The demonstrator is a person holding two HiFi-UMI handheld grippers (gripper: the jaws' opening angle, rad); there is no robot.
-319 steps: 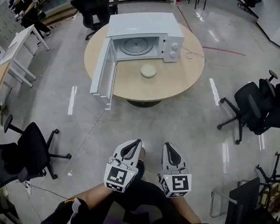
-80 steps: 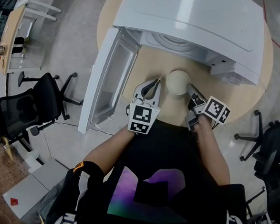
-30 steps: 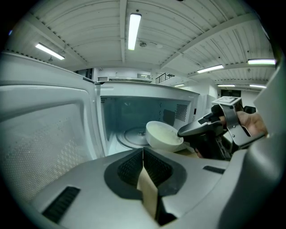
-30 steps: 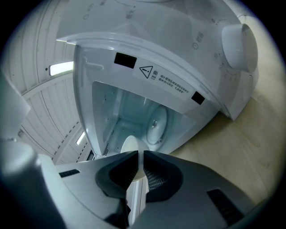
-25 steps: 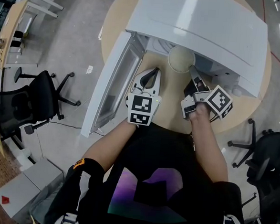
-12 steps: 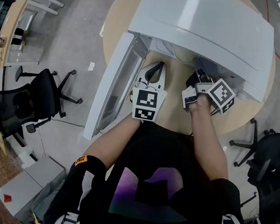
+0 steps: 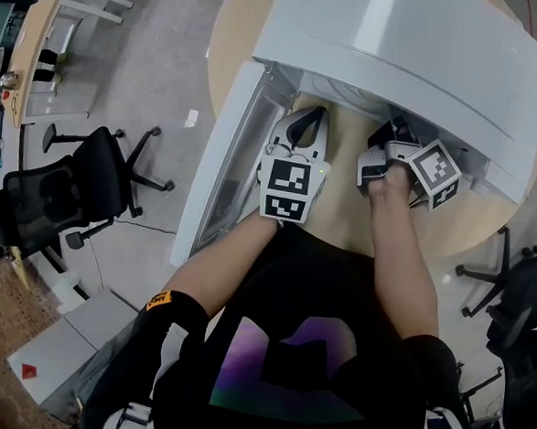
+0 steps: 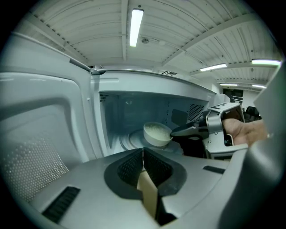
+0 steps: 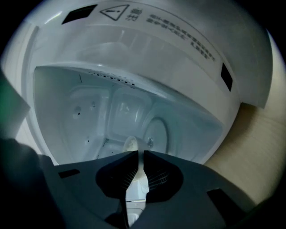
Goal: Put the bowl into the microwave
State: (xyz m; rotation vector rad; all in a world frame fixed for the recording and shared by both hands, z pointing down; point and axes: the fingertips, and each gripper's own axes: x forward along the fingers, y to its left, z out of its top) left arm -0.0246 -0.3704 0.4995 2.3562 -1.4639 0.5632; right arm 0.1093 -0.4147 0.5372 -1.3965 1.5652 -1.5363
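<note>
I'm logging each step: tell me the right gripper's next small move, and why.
Probably lower the bowl onto the turntable, then open the jaws. The right gripper pinches the bowl's rim well inside the microwave. The bowl looks tilted and seemingly just above the turntable, so it does not seem set down yet.

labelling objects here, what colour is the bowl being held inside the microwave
Cream-white, plain with no pattern; the bowl shows best in the left gripper view.

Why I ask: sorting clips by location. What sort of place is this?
Probably an office or lab workspace, not a kitchen: black swivel chairs, strip lights overhead, and the microwave on a round wooden table.
</note>
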